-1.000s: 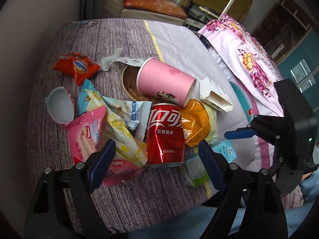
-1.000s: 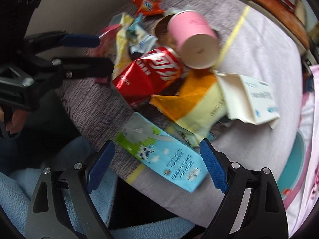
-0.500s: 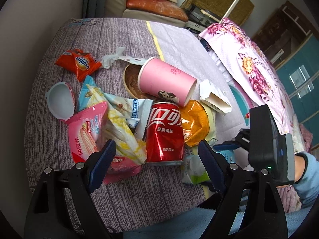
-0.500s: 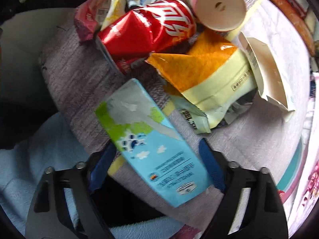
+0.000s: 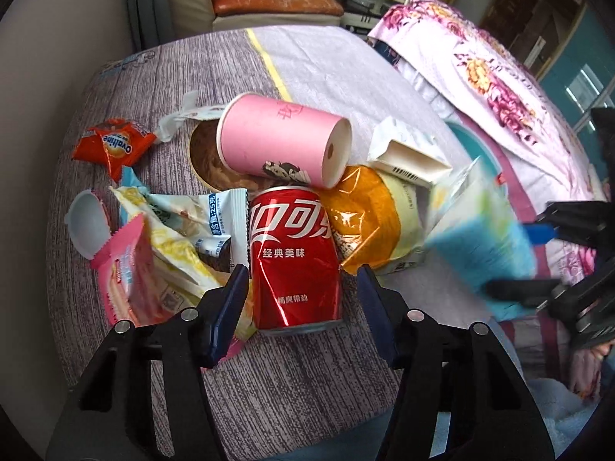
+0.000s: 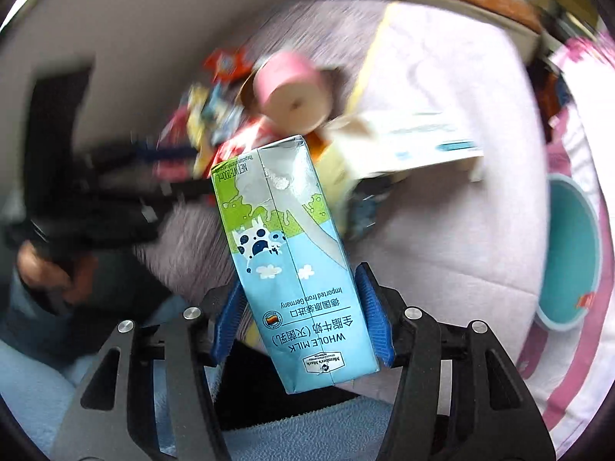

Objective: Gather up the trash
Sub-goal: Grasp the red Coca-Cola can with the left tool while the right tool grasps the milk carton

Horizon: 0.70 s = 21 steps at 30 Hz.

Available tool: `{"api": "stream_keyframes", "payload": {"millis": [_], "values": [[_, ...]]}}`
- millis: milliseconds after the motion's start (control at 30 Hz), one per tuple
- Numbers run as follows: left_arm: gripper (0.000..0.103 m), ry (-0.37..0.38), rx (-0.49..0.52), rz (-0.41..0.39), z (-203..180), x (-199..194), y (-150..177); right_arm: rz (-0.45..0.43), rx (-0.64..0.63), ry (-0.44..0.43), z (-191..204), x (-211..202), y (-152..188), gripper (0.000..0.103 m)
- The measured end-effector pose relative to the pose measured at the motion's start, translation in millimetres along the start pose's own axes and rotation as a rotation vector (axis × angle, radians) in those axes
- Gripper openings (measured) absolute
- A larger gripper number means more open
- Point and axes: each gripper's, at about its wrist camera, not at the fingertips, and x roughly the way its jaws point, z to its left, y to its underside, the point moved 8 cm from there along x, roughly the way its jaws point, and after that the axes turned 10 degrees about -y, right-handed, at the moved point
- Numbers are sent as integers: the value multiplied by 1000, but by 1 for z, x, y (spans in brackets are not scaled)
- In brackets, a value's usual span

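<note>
My right gripper (image 6: 301, 317) is shut on a blue and green milk carton (image 6: 288, 261) and holds it in the air above the table's near edge; the carton shows blurred in the left wrist view (image 5: 480, 238). My left gripper (image 5: 301, 307) is partly closed, its blue pads on either side of a dented red cola can (image 5: 294, 253) that lies on the table; contact is unclear. Around the can lie a pink paper cup (image 5: 284, 146) on its side, an orange and yellow bag (image 5: 369, 219) and several snack wrappers (image 5: 165, 238).
A white open box (image 5: 407, 153) lies right of the cup. An orange Ovaltine packet (image 5: 115, 146) and a white lid (image 5: 86, 226) lie at the left. A brown round lid (image 5: 207, 161) is under the cup. A floral bed (image 5: 499, 77) stands to the right, a teal bin (image 6: 572, 249) below.
My right gripper has closed on the milk carton and lifted it off the table. My left gripper has moved forward and narrowed around the cola can.
</note>
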Motion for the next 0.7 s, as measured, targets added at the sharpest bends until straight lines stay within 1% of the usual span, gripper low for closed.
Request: {"api": "stream_keyframes", "payload": {"millis": [100, 133, 200, 267, 333, 400, 433, 467, 567, 700], "values": [[59, -14, -1, 37, -2, 16, 0, -85, 77, -14, -22, -26, -11, 54], [60, -27, 6, 49, -2, 22, 0, -101, 92, -20, -26, -30, -15, 54], [62, -13, 7, 67, -5, 30, 1, -132, 127, -35, -35, -37, -15, 54], [63, 1, 1, 81, -7, 37, 1, -154, 156, -43, -45, -42, -16, 54], [64, -8, -1, 92, -8, 43, 0, -170, 185, -56, -53, -48, -22, 54], [64, 1, -15, 109, -9, 51, 1, -183, 211, -64, -59, -48, -30, 54], [63, 1, -20, 114, -11, 54, 1, -188, 221, -67, -62, -48, -30, 54], [59, -6, -25, 117, -11, 56, 1, -194, 232, -70, -65, -48, -30, 54], [59, -6, -32, 99, -14, 49, 1, -223, 262, -79, -71, -54, -31, 54], [59, -4, -36, 72, -13, 26, 3, -259, 295, -100, -82, -59, -32, 54]]}}
